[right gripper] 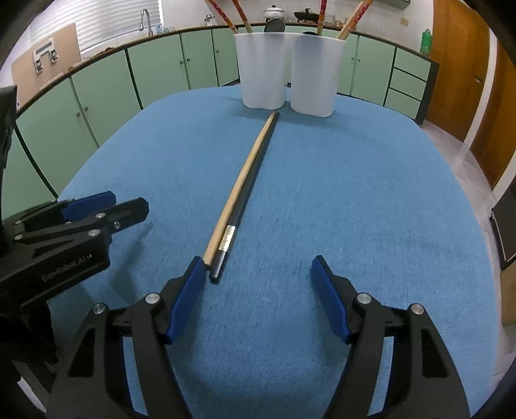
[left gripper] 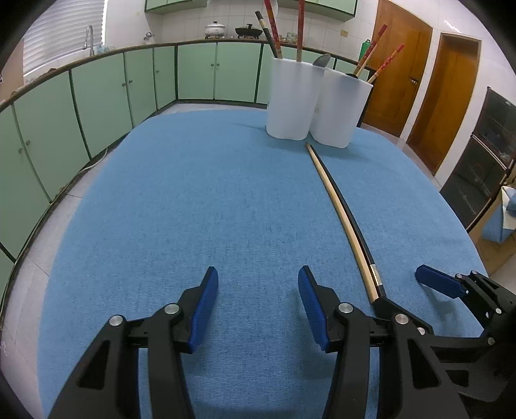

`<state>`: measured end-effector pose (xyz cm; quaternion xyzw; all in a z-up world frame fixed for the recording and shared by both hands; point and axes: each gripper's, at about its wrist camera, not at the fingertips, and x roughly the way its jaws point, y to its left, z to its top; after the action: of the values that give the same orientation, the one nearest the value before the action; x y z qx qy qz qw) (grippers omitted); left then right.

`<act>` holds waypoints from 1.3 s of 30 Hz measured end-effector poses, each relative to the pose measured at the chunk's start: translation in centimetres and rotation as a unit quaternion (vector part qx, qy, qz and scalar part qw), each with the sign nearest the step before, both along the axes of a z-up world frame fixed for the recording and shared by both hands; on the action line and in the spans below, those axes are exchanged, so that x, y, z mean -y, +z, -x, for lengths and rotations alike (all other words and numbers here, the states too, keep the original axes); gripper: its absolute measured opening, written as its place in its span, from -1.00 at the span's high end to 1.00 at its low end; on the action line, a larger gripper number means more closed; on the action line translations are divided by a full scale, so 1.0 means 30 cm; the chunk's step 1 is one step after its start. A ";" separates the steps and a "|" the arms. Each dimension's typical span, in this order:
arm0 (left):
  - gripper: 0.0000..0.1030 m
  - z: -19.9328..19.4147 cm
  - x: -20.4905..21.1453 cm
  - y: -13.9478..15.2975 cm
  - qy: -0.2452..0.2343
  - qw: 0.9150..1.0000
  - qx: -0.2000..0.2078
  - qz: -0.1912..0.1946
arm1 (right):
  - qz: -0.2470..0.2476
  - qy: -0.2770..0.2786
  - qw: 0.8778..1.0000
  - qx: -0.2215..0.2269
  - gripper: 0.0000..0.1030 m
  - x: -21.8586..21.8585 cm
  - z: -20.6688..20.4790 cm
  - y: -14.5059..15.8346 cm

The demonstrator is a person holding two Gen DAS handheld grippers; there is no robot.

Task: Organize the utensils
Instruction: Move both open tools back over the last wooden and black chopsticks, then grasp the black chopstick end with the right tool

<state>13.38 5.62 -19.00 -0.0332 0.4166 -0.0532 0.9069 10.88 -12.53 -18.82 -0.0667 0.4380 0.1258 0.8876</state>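
Surface: a table under a blue cloth, with green kitchen cabinets behind it.

Left tongs: the left tongs hang over bare cloth with their blue pads standing apart and nothing between them. In the right wrist view they show at the left edge, clear of the sticks.

Right tongs: the right tongs gape wide above the near end of the sticks, gripping nothing. Their left pad sits just beside the butt of the two sticks; whether it touches them is hard to say from this angle. The other pad is well apart from them, over bare cloth.

Utensils on the cloth: a pale wooden chopstick and a black chopstick with a silver band lie side by side, touching along their length. Their far tips point at the gap between the two cups; their near ends lie by the right tongs.

Cups: two white plastic cups stand upright, close together at the far side of the surface. The left cup holds red-handled chopsticks and what looks like a dark spoon bowl at its rim. The right cup holds more red-patterned chopsticks, leaning outward.

Background: a pot and a dark pan on the far counter, with wooden doors to the right.
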 end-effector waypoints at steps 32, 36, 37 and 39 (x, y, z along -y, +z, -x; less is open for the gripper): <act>0.01 0.008 0.057 0.005 -0.002 1.000 -0.002 0.006 | -0.036 -0.007 0.999 0.005 0.89 0.084 0.017 0.015; 0.01 0.011 0.095 0.008 -0.012 1.000 0.000 0.012 | -0.038 -0.026 0.999 0.010 0.89 0.136 0.017 0.021; 0.01 0.012 0.108 0.008 -0.016 1.000 0.001 0.013 | -0.037 -0.032 0.999 0.010 0.89 0.150 0.018 0.020; 0.01 0.015 0.132 0.009 -0.024 1.000 0.001 0.014 | -0.038 -0.043 0.998 0.010 0.89 0.186 0.017 0.017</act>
<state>12.93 1.67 -18.73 -0.0357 0.4159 -0.0802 0.9052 10.36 -18.10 -18.33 -0.0149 0.4268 0.1033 0.8983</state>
